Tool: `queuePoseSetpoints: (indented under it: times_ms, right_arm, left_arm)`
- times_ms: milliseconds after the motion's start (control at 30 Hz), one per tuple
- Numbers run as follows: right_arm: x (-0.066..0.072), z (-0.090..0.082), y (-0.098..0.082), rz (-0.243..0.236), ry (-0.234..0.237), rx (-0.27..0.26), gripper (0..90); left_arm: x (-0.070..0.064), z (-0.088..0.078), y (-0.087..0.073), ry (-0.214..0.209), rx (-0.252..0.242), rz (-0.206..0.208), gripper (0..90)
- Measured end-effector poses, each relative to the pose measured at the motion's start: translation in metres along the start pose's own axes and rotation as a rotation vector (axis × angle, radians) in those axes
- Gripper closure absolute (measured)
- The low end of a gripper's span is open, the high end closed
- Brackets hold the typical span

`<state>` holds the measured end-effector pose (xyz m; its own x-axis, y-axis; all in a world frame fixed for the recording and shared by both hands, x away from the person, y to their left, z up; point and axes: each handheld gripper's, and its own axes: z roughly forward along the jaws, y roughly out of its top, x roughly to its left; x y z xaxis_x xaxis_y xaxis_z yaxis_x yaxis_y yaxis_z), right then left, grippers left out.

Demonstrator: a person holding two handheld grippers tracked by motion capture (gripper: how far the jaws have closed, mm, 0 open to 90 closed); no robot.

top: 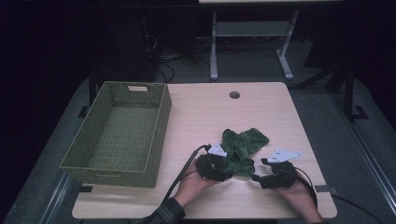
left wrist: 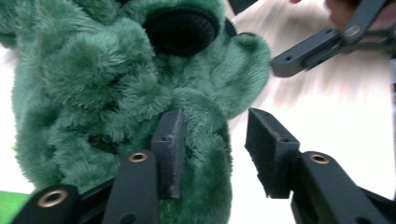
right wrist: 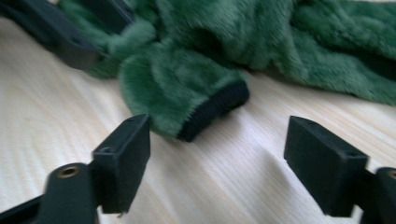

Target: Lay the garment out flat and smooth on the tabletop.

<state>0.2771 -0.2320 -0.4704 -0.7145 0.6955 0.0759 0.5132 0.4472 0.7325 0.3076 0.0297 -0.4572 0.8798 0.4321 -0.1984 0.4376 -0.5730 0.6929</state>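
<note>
Green and fuzzy, the plush garment (top: 243, 145) lay crumpled on the table (top: 261, 112), right of the woven basket (top: 116, 133). My left gripper (left wrist: 212, 154) had its jaws apart, one pad sunk into the plush. My right gripper (right wrist: 217, 163) stood just right of the garment, jaws apart, holding nothing.

My left tool (top: 223, 164) sits low ahead of my left hand (top: 194, 183), jaws parted. My right tool (top: 262, 169) lies level beside it, jaws wide apart, my right hand (top: 299, 196) behind.
</note>
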Motion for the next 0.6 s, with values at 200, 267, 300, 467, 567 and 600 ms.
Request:
queuePoseSetpoints:
  times_ms: [200,267,300,467,567,600]
  right_arm:
    - [0.004,0.003,0.001,-0.014,0.051,0.0,36.0]
    - [0.006,0.005,0.002,-0.017,0.059,0.008,41.7]
    - [0.007,0.005,0.002,-0.017,0.064,0.008,45.2]
    - [0.008,0.005,0.004,-0.012,0.083,0.004,66.8]
    - [0.008,0.005,0.004,-0.017,0.083,0.009,76.0]
    - [0.007,0.004,0.005,-0.021,0.081,0.009,78.0]
  left_arm:
    - [-0.001,0.003,-0.002,0.068,0.015,0.062,71.7]
    - [0.001,0.003,-0.002,0.074,0.015,0.064,79.0]
    - [0.002,0.002,-0.002,0.068,0.016,0.064,82.3]
    - [0.005,0.0,-0.002,0.024,0.002,0.023,88.0]
    - [0.006,-0.005,0.0,-0.012,-0.022,-0.011,88.6]
    - [0.007,-0.007,0.001,-0.019,-0.028,-0.015,88.6]
